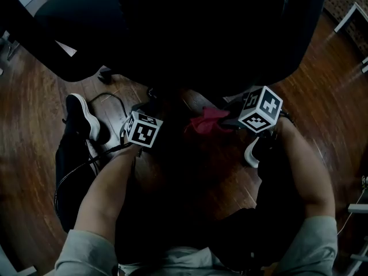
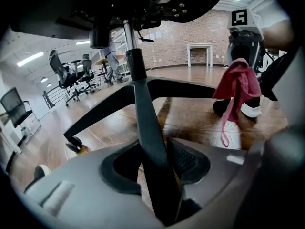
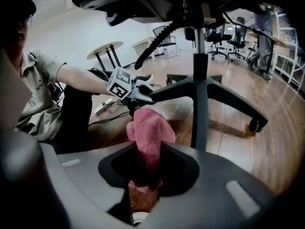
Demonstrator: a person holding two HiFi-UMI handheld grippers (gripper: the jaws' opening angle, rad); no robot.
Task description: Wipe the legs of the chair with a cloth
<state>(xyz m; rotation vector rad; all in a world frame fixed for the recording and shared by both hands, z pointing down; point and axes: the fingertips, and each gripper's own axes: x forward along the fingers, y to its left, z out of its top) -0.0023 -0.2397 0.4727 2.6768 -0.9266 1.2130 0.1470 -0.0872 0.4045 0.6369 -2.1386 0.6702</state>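
Right gripper [image 3: 145, 178]: jaws clenched on one pink cloth [image 3: 148, 136], held in the air beside the chair base, clear of the legs. Left gripper [image 2: 159, 178]: jaws closed on one black chair leg [image 2: 147, 123]. Three legs and one castor [image 2: 73, 146] are counted in the left gripper view. In the dark head view the legs are hidden beneath the seat [image 1: 218, 27], and only the cloth and both grippers are shown
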